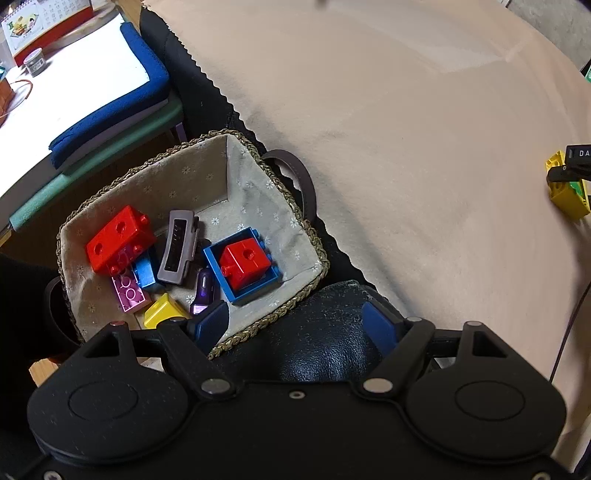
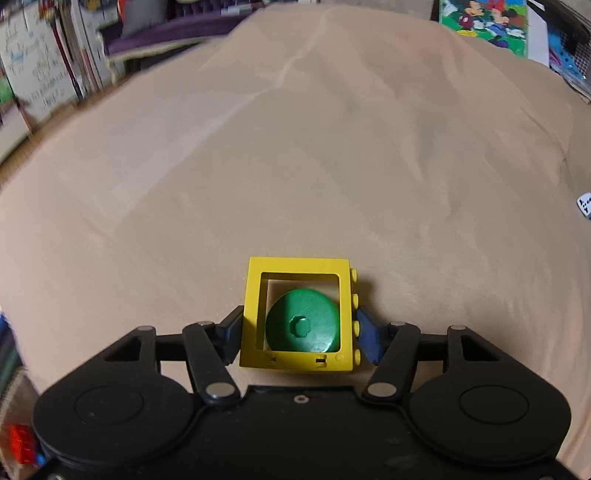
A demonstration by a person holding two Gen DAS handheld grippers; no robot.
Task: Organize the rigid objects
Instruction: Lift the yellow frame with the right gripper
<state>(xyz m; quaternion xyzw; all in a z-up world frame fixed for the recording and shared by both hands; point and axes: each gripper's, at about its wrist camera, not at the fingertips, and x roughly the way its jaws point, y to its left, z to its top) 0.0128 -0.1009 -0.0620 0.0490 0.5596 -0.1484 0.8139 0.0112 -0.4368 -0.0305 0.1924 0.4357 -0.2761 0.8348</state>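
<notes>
A woven basket (image 1: 207,177) with a floral lining holds a red brick (image 1: 118,236), a blue frame brick (image 1: 218,269) with a small red brick (image 1: 243,258) in it, a grey piece (image 1: 177,247), a pink plate (image 1: 129,291) and other small pieces. My left gripper (image 1: 295,325) hangs open over the basket's near corner with nothing between its fingers. On the beige cloth (image 2: 295,166), my right gripper (image 2: 301,334) is shut on a yellow frame brick (image 2: 255,295) with a green round piece (image 2: 306,325) inside. The same yellow brick (image 1: 565,199) shows at the far right of the left wrist view.
The basket sits on a black leather seat (image 1: 317,343) beside the cloth's scalloped edge. Folded blue and green fabric (image 1: 140,66) lies on a desk at the left. Books (image 2: 55,62) and a cartoon picture book (image 2: 487,22) border the cloth's far side.
</notes>
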